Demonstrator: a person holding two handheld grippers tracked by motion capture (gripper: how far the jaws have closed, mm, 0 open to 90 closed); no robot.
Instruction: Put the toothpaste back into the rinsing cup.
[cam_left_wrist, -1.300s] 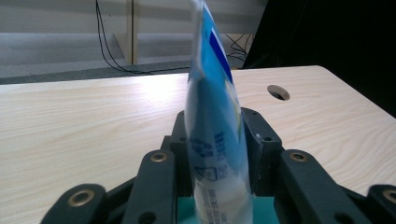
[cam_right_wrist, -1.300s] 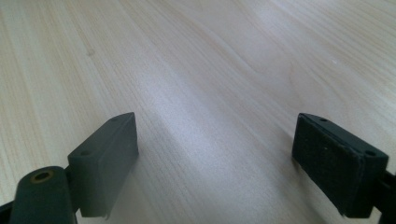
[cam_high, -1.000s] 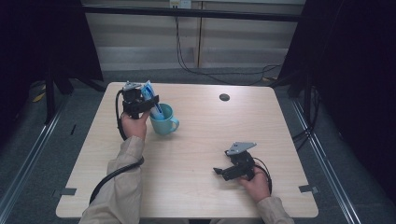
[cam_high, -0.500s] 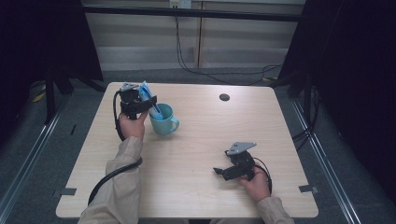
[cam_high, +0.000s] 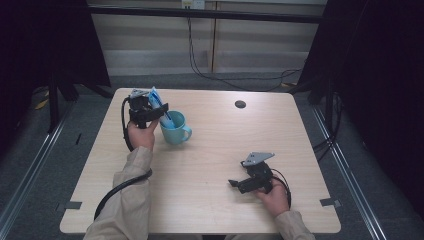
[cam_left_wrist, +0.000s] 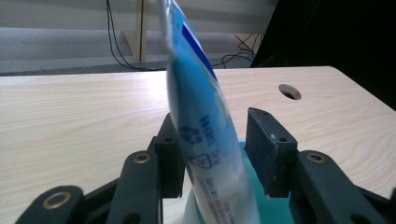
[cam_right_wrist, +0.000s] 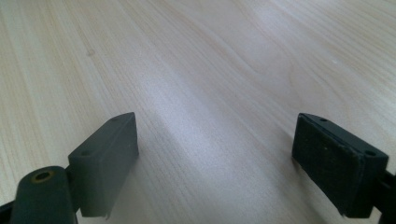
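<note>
A blue and white tube stands tilted in a teal mug at the table's far left. My left gripper is at the mug's rim with the tube between its jaws. The jaws have just been opening: the right pad stands apart from the tube, while the left pad is close beside it. The mug's teal inside lies under the jaws. My right gripper rests low on the table near the front right, open, with bare wood between its pads.
A small round hole marks the table's far middle; it is also ahead of the left jaws. Cables trail from both grippers. Dark curtains and floor rails flank the wooden table.
Both hands keep their places. The left jaws stand a little wider around the tube than before; the tube stays in the mug.
</note>
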